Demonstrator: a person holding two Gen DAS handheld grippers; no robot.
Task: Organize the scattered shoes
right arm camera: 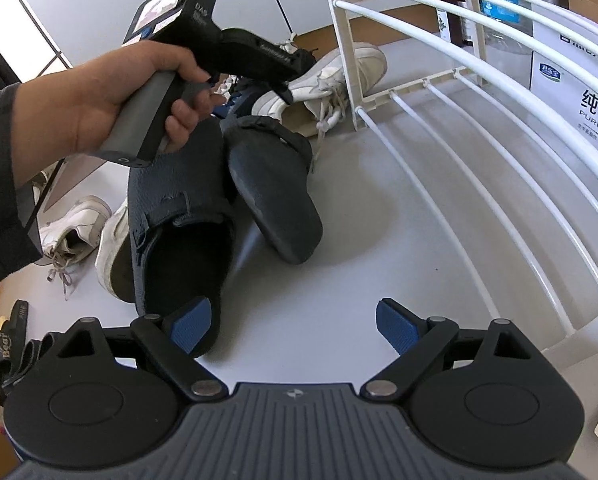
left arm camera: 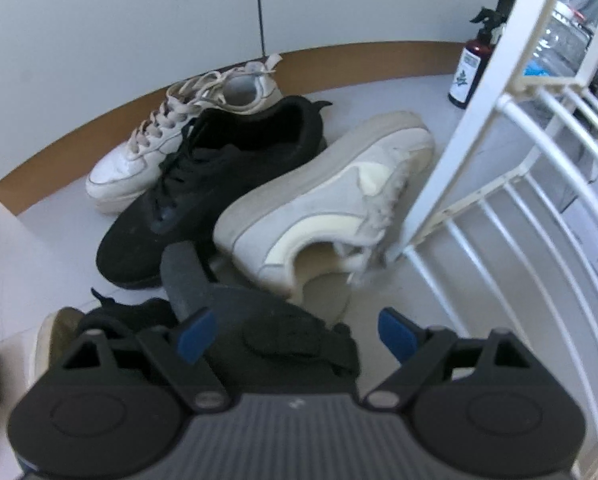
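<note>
left tongs [left arm camera: 295, 334]: blue pads stand wide apart, pressing on nothing; they hang just over a dark strapped sandal [left arm camera: 299, 344] and point steeply down at the pile.
right tongs [right arm camera: 293, 326]: spread wide and empty, bare grey floor [right arm camera: 379, 208] between the pads, the heel of a dark slip-on clog [right arm camera: 179, 216] just beside the left pad.
where the shoes lie: on the floor beside a white wire shoe rack [right arm camera: 479, 128]; the sandal, sole up in the right view, leans on the clog; a black sneaker [left arm camera: 219, 188] lies between 2 white sneakers [left arm camera: 155, 148] [left arm camera: 331, 200], the nearer one tipped on its side against the rack's post.
left hand [right arm camera: 111, 96]: wrapped round its gripper handle above the clog.
handling, judged: all light; the clog's knit upper looks soft and will fold, its sole stiffer; the sneakers' rubber soles are firm.
where to grip, judged: pinch the clog's heel rim or side wall; take sneakers at the collar, avoiding loose laces.
risk: laces may snag on the rack wires.
</note>
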